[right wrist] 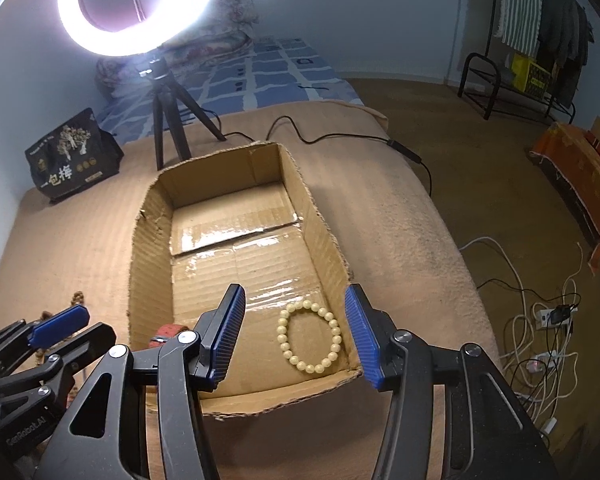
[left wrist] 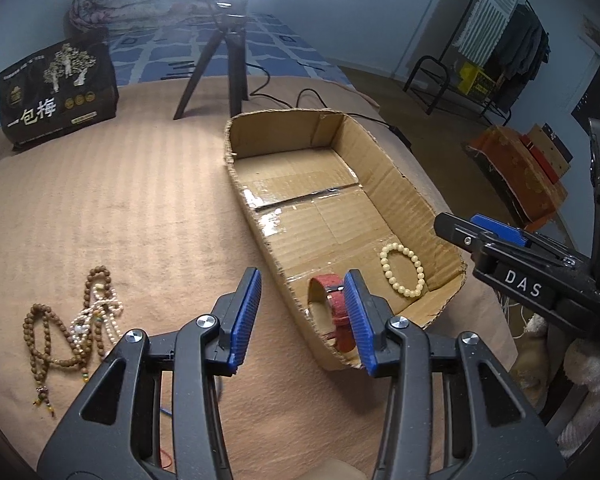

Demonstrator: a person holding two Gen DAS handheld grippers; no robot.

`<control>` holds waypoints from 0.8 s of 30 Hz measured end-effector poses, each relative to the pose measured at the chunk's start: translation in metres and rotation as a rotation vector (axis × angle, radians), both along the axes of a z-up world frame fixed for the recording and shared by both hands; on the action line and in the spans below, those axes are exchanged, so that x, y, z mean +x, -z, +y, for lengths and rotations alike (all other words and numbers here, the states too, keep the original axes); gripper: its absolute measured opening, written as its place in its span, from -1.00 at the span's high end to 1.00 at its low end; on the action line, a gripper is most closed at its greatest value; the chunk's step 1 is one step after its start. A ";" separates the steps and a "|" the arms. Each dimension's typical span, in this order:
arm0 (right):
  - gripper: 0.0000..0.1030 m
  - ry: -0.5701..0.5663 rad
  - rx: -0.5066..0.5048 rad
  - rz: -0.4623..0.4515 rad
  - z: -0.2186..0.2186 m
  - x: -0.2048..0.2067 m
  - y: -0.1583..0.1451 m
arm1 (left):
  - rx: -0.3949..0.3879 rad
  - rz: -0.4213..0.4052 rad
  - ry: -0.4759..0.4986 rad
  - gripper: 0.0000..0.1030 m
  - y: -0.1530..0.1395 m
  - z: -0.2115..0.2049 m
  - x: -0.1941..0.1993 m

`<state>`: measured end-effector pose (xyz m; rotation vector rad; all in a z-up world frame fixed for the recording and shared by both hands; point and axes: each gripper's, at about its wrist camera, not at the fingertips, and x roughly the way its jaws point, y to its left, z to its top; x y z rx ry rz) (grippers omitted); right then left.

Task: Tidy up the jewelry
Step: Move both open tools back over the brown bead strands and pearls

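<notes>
Cardboard box [right wrist: 324,236] holds bracelet [right wrist: 309,336]; watch [left wrist: 342,312].

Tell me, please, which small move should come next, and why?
Probably swing the left gripper, open and empty, left toward the brown bead strands lying on the blanket. The cream bracelet and red watch strap already lie in the cardboard box; the strands are still outside it.

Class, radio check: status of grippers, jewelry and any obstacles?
Both grippers open, empty. Bracelet and watch in box. Necklaces outside. Nothing blocking.
</notes>
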<state>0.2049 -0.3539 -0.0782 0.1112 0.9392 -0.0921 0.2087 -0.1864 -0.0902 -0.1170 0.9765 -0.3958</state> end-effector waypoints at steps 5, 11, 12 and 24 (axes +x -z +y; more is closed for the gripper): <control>0.01 -0.026 0.005 -0.017 0.013 -0.001 -0.006 | -0.001 -0.005 -0.026 0.15 -0.005 0.023 -0.001; 0.01 -0.065 0.021 -0.030 0.033 -0.004 -0.014 | 0.023 -0.022 -0.051 0.15 -0.015 0.053 -0.007; 0.01 -0.072 0.024 -0.033 0.037 -0.004 -0.016 | 0.027 -0.024 -0.056 0.15 -0.017 0.058 -0.008; 0.00 -0.172 0.055 -0.045 0.084 -0.014 -0.027 | 0.048 -0.024 -0.146 0.15 -0.034 0.124 -0.016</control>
